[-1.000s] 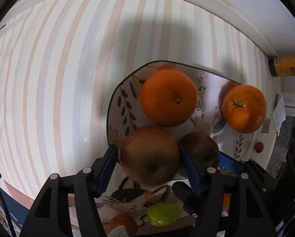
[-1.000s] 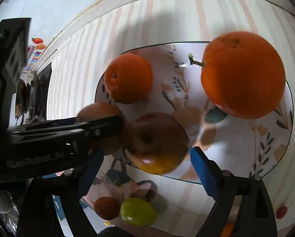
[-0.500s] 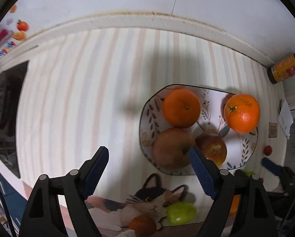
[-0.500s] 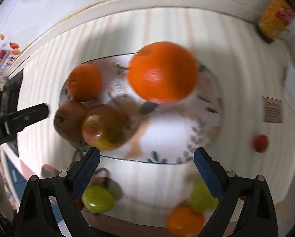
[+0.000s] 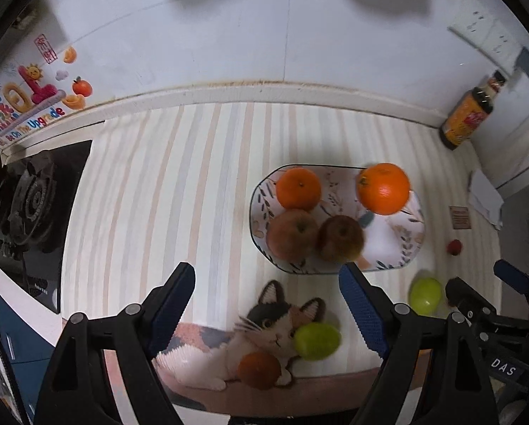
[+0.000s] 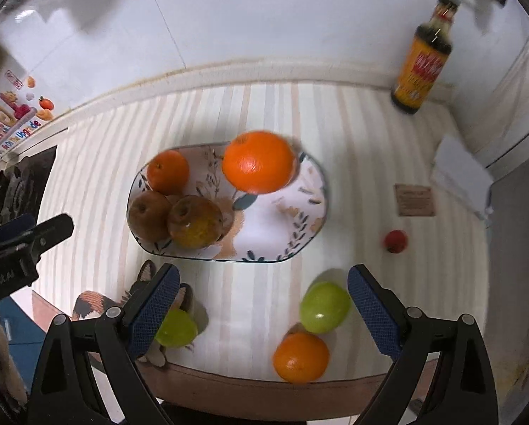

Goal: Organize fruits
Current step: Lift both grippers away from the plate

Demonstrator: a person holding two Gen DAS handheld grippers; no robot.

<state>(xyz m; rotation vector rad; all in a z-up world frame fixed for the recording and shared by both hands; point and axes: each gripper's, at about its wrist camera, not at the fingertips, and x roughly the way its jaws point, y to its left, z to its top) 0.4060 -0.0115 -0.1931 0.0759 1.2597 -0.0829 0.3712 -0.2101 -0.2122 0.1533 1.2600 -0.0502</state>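
Four fruits on plate: two oranges at the back, two apples at the front left
Plate (image 6: 299,233): oval, leaf-patterned, on the striped mat (image 6: 353,134); long axis runs left to right across both views
Small orange (image 6: 167,173): back left of the plate, stem dimple facing up
Large orange (image 6: 259,162): back centre in the right wrist view, near the plate's far rim
Left apple (image 6: 147,216): touching the second apple, stem pit up and tilted toward the camera
Second apple (image 6: 195,221): red-yellow, stem pit up, just right of the first
Loose fruit: green fruit (image 6: 324,306) and an orange (image 6: 301,356) near the mat's front edge, another green fruit (image 6: 175,327) by the cat print (image 5: 264,322), a small red fruit (image 6: 395,241) to the right
Left gripper (image 5: 266,304): fingers spread apart, nothing between them, above the cat print in front of the plate
Right gripper (image 6: 262,304): fingers spread wide, gripping nothing; the green fruit lies just beside its right finger in the view
Bottle (image 6: 422,67): upright at the back right corner, against the wall
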